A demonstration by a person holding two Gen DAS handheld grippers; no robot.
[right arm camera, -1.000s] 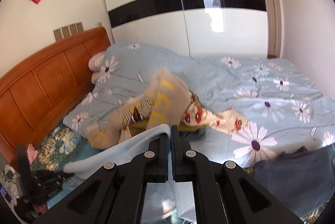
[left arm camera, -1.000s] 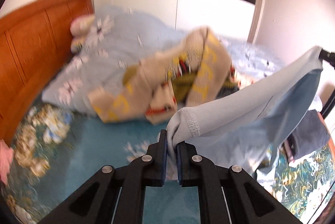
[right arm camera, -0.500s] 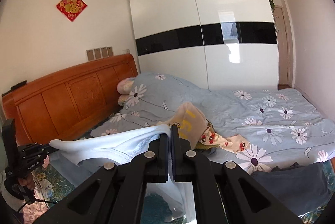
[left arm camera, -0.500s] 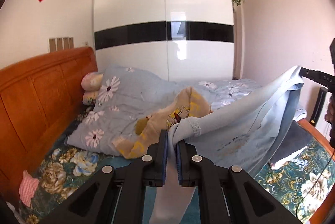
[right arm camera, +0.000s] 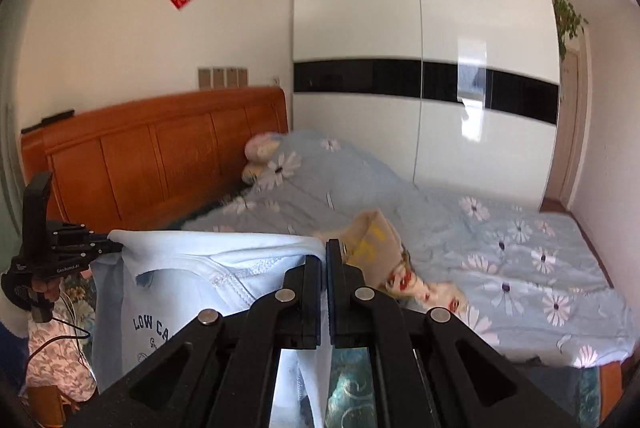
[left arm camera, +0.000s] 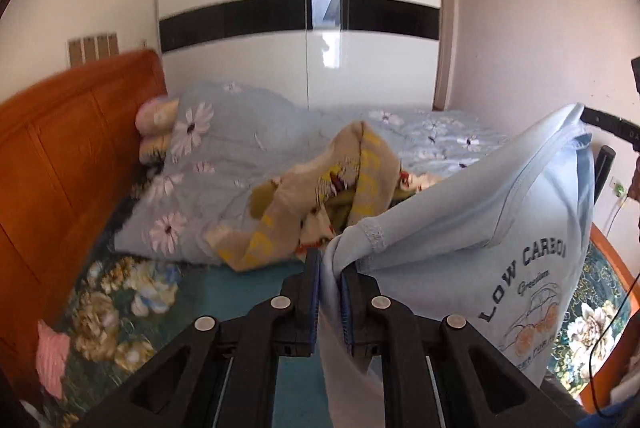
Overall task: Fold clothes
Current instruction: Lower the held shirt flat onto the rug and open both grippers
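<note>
While taut, shirt (left arm camera: 472, 228) between tongs (left arm camera: 330, 268).

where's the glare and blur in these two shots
Left wrist view: bright window glare on the glossy wardrobe; headboard and bedspread flowers smeared by motion, while the shirt print reads sharply. Right wrist view: similar glare patch on the wardrobe, slight blur on the duvet, and strong fisheye bending with dark corners.

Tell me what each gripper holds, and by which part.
Both hold the light blue T-shirt by its shoulders: left gripper, its jaws opening slightly, and right gripper.
</note>
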